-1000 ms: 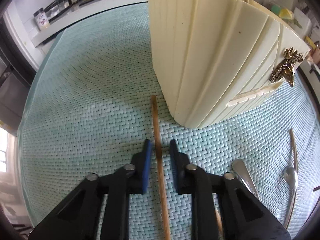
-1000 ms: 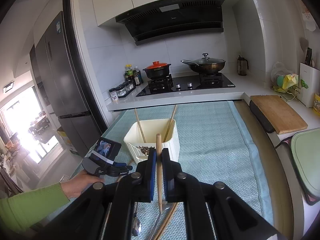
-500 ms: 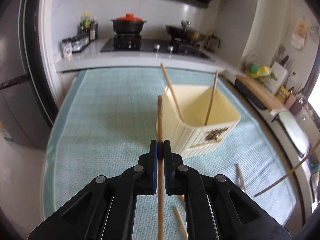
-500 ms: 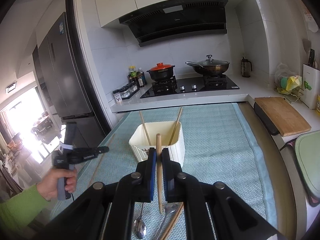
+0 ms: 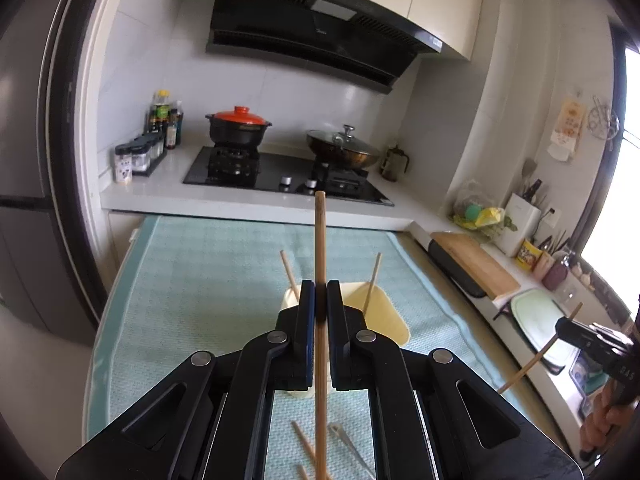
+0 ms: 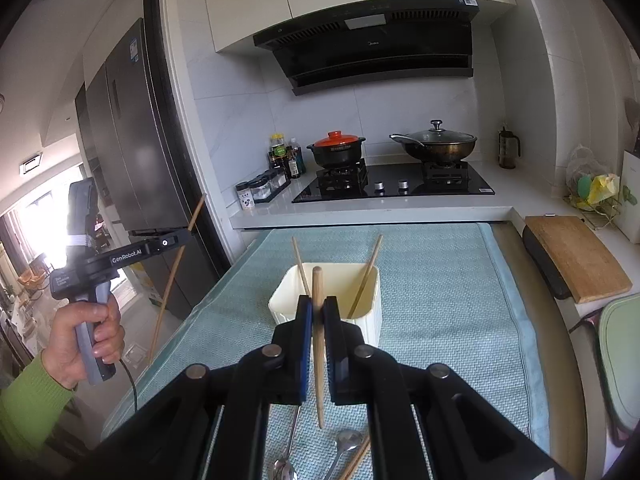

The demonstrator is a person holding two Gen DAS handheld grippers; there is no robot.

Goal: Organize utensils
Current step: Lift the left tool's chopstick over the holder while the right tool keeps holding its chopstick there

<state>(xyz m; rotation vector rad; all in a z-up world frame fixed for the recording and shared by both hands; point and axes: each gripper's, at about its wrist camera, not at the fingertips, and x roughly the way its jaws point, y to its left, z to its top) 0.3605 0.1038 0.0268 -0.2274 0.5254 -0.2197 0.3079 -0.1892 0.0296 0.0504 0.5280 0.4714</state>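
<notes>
Lifted off the teal mat since the earlier frame, the left tool (image 5: 317, 294) now sits high above the tabletop (image 5: 192, 280), clamped shut on a wooden chopstick (image 5: 320, 240) that a second ago lay flat between open jaws beside the holder; that stick runs along the tool's pointing line, tip up and away, tail hanging down below the jaws; in the right wrist view the left tool (image 6: 188, 236) shows out past the left mat edge, held by a hand (image 6: 86, 334) in a green sleeve; cream utensil holder (image 5: 386, 320) sits ahead and below the left tool, slightly to its right, two chopsticks leaning inside; right tool (image 6: 318, 314) barely shifted, closed on a second chopstick (image 6: 317, 344), near upright, lower end hanging free above the spoons (image 6: 346, 438) lying on the mat; holder (image 6: 370, 300) is straight ahead of the right tool and close, so the right hand looks nearer to the drop; likely next: either stick swings over the holder mouth and goes in long axis down; loose chopsticks and spoons not yet sorted.
</notes>
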